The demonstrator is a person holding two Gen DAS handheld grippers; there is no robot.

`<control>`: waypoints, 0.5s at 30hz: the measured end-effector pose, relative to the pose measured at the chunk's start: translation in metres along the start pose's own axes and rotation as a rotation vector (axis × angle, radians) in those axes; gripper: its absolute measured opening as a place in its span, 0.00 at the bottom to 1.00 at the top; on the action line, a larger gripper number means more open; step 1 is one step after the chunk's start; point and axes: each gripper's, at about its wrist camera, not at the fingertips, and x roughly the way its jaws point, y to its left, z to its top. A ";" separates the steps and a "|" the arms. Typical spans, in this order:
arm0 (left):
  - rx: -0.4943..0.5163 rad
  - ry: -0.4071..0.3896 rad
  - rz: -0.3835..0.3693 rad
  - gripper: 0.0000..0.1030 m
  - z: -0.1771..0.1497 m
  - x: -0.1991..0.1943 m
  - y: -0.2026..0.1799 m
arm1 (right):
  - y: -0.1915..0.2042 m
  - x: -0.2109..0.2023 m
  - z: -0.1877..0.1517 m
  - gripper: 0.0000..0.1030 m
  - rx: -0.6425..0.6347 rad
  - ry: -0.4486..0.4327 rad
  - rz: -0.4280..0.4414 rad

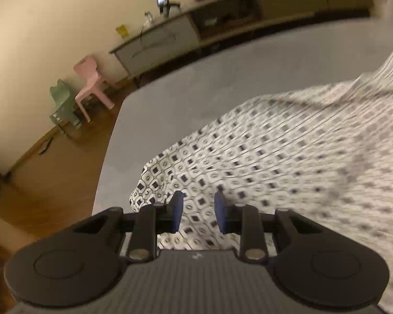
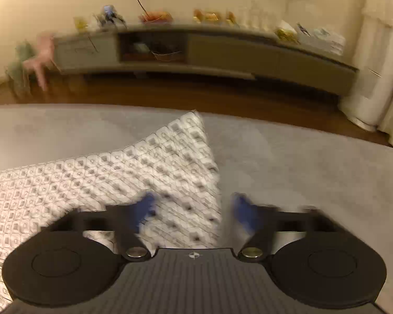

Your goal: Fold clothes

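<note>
A white garment with a dark square-and-circle print lies spread over a grey surface. In the left wrist view it fills the right half, and its rounded left edge sits just ahead of my left gripper. That gripper is open, its blue pads apart above the cloth with nothing between them. In the right wrist view the same garment comes to a point near the middle. My right gripper hangs open over the garment's right edge, blurred by motion, with nothing held.
The grey surface ends at a wooden floor. A long low cabinet with clutter on top runs along the far wall. A pink chair and a green chair stand at the left.
</note>
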 end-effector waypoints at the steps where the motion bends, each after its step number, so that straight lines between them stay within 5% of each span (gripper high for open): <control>1: 0.011 0.006 0.014 0.25 0.004 0.007 0.000 | 0.004 -0.003 0.002 0.05 -0.030 -0.007 -0.013; 5: 0.077 0.011 0.068 0.21 0.025 0.030 -0.002 | -0.008 -0.015 -0.002 0.00 0.006 -0.049 -0.040; 10: 0.210 0.035 0.182 0.00 0.059 0.073 -0.013 | -0.036 -0.023 -0.012 0.01 0.135 -0.080 -0.052; 12: 0.262 0.065 0.240 0.00 0.068 0.088 -0.017 | -0.048 -0.025 -0.016 0.17 0.187 -0.092 -0.056; 14: 0.283 0.082 0.243 0.00 0.073 0.093 -0.014 | -0.059 -0.028 -0.020 0.79 0.239 -0.104 -0.061; 15: 0.283 0.087 0.236 0.06 0.074 0.093 -0.011 | -0.065 -0.030 -0.022 0.87 0.264 -0.110 -0.063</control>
